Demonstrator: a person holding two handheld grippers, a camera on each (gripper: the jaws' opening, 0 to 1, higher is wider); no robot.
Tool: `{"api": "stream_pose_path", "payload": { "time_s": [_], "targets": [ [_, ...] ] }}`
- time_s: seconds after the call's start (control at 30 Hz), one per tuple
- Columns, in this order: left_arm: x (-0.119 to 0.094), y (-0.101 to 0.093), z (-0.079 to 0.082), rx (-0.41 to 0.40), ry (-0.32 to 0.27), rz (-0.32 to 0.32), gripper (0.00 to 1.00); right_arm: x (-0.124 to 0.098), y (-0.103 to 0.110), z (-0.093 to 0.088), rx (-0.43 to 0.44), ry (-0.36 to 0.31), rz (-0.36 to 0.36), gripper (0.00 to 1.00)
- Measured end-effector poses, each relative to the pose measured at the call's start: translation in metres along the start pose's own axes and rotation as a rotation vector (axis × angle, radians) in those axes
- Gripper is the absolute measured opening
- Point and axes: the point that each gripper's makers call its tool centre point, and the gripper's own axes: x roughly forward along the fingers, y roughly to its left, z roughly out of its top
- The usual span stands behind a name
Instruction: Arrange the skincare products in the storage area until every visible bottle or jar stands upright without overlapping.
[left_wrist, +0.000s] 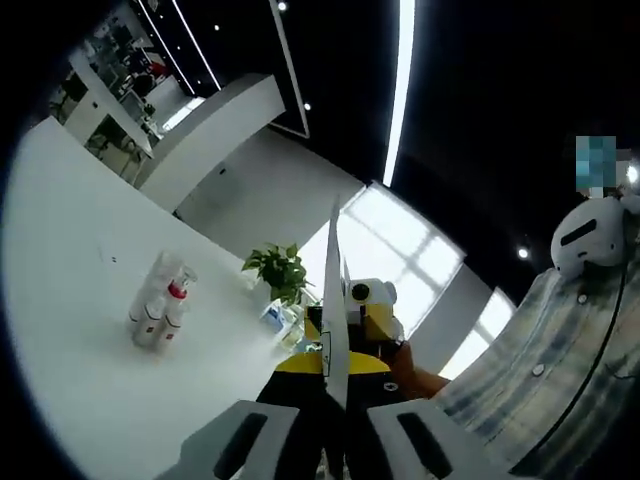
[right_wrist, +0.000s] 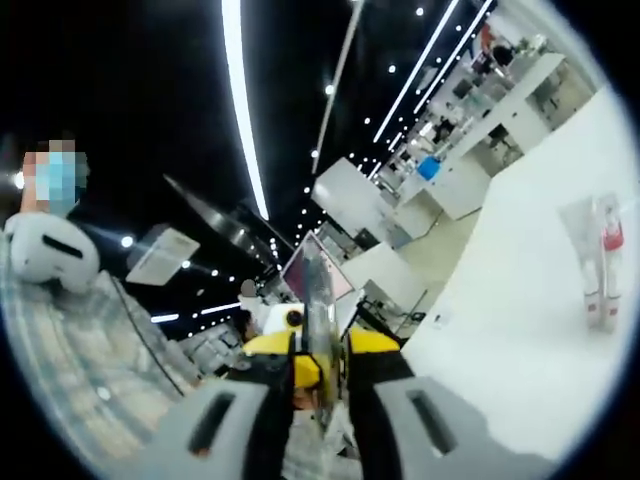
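Observation:
A small cluster of clear and white skincare bottles (left_wrist: 158, 312), one with a red cap, stands upright on the white table (left_wrist: 70, 260) at the left of the left gripper view. In the right gripper view the bottles (right_wrist: 600, 262) appear at the far right, blurred. My left gripper (left_wrist: 335, 378) has its jaws close together on a thin clear sheet (left_wrist: 333, 290) seen edge-on. A thin clear sheet (right_wrist: 317, 285) also stands edge-on between the closed jaws of my right gripper (right_wrist: 318, 372). The two grippers face each other, well away from the bottles.
A potted green plant (left_wrist: 278, 270) and a small blue-and-white item (left_wrist: 272, 317) sit on the table beyond the bottles. A person in a checked shirt (left_wrist: 560, 370) stands close behind the grippers. White counters (right_wrist: 470, 180) lie in the background.

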Motion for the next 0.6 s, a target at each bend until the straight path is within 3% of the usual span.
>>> {"api": "stream_pose_path", "payload": {
  "time_s": [0.23,0.3,0.47,0.53,0.6],
  "targets": [
    [-0.005,0.001,0.019,-0.074,-0.11,-0.02,0.01,0.003,-0.003,-0.008,0.034,0.025,0.01,0.17],
    [-0.007,0.0,0.024,-0.096,-0.145,-0.033,0.01,0.003,-0.001,-0.013,0.025,0.046,0.017,0.05],
    [-0.008,0.001,0.023,-0.091,-0.131,-0.021,0.01,0.002,-0.007,-0.015,0.053,0.046,0.006,0.01],
    [-0.009,0.0,0.024,-0.101,-0.132,-0.025,0.01,0.0,-0.003,-0.013,0.1,0.029,0.037,0.01],
    [-0.008,-0.002,0.024,-0.101,-0.134,-0.031,0.01,0.0,-0.002,-0.012,0.082,0.024,0.039,0.0]
  ]
}}
